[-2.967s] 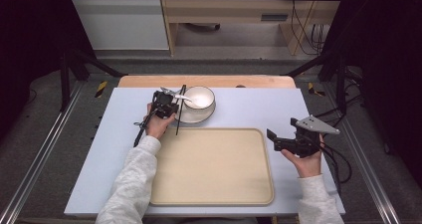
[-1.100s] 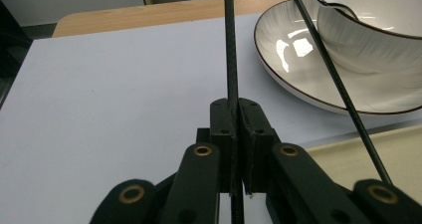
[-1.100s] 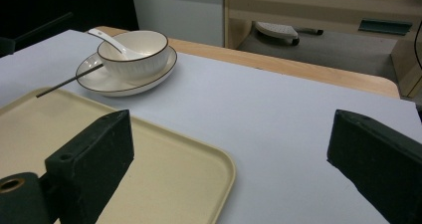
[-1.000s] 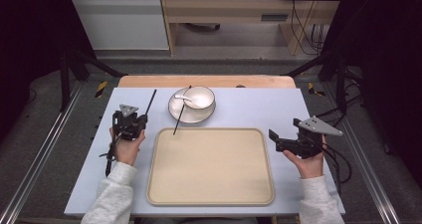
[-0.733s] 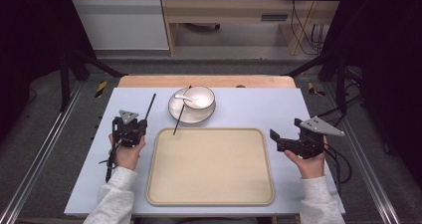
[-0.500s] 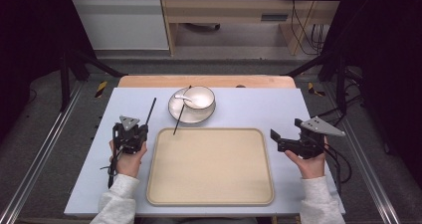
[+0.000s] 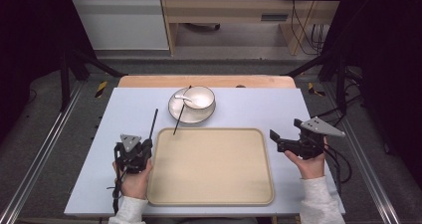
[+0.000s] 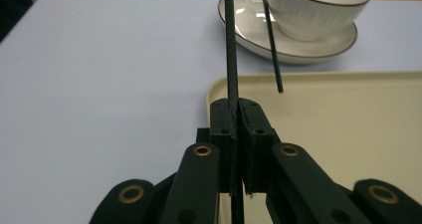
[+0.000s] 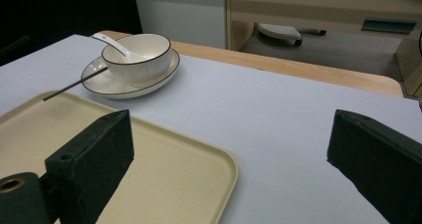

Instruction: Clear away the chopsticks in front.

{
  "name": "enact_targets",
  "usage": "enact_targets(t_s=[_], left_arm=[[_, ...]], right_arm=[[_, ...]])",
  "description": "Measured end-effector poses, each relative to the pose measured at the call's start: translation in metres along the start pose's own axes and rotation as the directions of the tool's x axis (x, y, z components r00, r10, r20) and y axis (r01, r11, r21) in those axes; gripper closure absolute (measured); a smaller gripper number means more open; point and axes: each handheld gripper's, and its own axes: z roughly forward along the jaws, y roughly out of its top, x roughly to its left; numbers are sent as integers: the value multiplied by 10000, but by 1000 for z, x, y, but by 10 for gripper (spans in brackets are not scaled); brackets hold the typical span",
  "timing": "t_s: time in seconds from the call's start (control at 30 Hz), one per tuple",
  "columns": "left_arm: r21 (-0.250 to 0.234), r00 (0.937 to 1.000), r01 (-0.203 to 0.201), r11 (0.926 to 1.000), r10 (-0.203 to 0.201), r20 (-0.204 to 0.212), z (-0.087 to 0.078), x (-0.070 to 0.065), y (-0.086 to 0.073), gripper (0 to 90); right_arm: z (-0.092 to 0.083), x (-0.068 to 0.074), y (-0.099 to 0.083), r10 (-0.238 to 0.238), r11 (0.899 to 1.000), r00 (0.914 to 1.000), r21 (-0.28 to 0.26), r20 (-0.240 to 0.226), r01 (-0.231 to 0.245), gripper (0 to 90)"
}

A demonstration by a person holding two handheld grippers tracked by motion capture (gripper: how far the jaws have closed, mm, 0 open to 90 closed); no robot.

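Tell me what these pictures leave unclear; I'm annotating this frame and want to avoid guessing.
- Bowl contents: in the high view too small to judge beyond the spoon; in the left gripper view the top edge cuts it off.
- Held chopstick: in the left gripper view its far end runs past the top edge, and the left tool hides its near part.
- Second chopstick: whether its lower tip touches the tray is unclear.

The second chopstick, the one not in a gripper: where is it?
The loose chopstick leans on the saucer beside the bowl, its tip reaching the tray's far-left edge.
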Motion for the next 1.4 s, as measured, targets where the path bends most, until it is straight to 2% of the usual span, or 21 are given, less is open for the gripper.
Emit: enact_targets(t_s=[0.3, 0.53, 0.73, 0.93, 1.07, 1.27, 1.4], left_arm=[[-34, 9992, 379, 9993, -379, -99, -10, -10, -22, 853], [249, 9987, 503, 9984, -501, -84, -5, -18, -39, 853], [471, 9985, 538, 9974, -535, -77, -1, -24, -47, 853], [779, 9985, 539, 9955, -534, -83, 7, -28, -50, 853], [972, 9989, 448, 9943, -434, -163, 10, -29, -49, 852], [1247, 9981, 606, 9903, -589, -174, 13, -29, -47, 851], [1418, 9985, 523, 9885, -496, -223, 14, -30, -46, 849]], right_arm=[[1, 1, 0, -9, 10000, 10000, 36, -17, 9, 48], [2, 2, -1, -13, 10000, 10000, 87, -30, 13, 48], [4, 4, -2, -79, 9998, 10000, 170, -37, 80, 48], [5, 4, -2, -57, 9998, 10000, 184, -32, 57, 49], [6, 4, -2, -96, 9997, 9999, 205, -40, 97, 49], [7, 5, -2, -87, 9997, 9999, 246, -57, 88, 48], [7, 5, -3, -113, 9996, 9999, 263, -59, 115, 48]])
